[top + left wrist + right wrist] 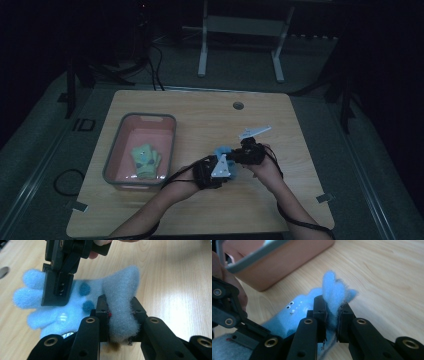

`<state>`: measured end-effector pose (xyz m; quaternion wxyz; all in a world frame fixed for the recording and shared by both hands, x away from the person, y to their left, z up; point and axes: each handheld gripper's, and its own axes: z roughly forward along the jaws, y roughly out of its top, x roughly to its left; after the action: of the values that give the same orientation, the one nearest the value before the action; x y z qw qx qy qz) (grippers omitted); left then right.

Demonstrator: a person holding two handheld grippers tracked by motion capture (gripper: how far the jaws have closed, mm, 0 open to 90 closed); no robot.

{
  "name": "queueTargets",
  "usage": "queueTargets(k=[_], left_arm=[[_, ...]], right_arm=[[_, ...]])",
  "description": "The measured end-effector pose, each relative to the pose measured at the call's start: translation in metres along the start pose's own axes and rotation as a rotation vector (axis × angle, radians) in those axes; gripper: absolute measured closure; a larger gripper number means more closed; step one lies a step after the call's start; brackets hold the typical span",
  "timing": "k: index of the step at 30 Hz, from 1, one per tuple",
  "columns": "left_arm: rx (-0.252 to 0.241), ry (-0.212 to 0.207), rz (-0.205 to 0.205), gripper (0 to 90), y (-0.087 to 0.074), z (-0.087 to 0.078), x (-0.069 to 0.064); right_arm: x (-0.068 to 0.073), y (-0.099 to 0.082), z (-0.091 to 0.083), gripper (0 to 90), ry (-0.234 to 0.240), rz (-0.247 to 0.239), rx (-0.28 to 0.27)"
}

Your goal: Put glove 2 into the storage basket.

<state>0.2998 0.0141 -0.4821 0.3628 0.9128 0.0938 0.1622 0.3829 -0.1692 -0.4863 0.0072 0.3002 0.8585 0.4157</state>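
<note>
A fluffy light blue glove [223,150] with darker blue dots hangs between both grippers, just above the wooden table [200,112]. My left gripper [121,306] is shut on the glove's [75,307] paler cuff end, which bulges up between the jaws. My right gripper [333,308] is shut on a finger of the glove [334,291], the tip sticking up past the pads. In the left gripper view the right gripper [57,293] comes down over the glove's finger end. In the high view the left gripper [224,169] and right gripper [234,156] meet near the table's middle.
A grey-rimmed pink bin [142,116] stands on the table's left side with a green glove [145,161] lying in it. The bin's wall [274,267] is close behind the grippers. A round cable hole [238,105] sits near the far edge. Cables trail from both grippers.
</note>
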Motion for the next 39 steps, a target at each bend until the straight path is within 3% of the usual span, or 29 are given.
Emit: queueTargets(k=[7, 16, 30, 39], left_arm=[[0.026, 0.045, 0.003, 75.7, -0.004, -0.029, 0.011], [0.032, 0.111, -0.025, 75.7, -0.014, -0.069, 0.029], [0.042, 0.199, -0.103, 75.7, -0.053, -0.114, 0.039], [0.078, 0.237, -0.143, 75.7, -0.082, -0.137, 0.041]], right_arm=[[0.013, 0.032, 0.009, 81.2, 0.013, -0.050, -0.008], [0.032, 0.076, 0.024, 81.2, 0.039, -0.091, -0.034], [0.063, 0.124, 0.065, 81.2, 0.107, -0.146, -0.011], [0.080, 0.141, 0.096, 81.2, 0.147, -0.161, 0.003]])
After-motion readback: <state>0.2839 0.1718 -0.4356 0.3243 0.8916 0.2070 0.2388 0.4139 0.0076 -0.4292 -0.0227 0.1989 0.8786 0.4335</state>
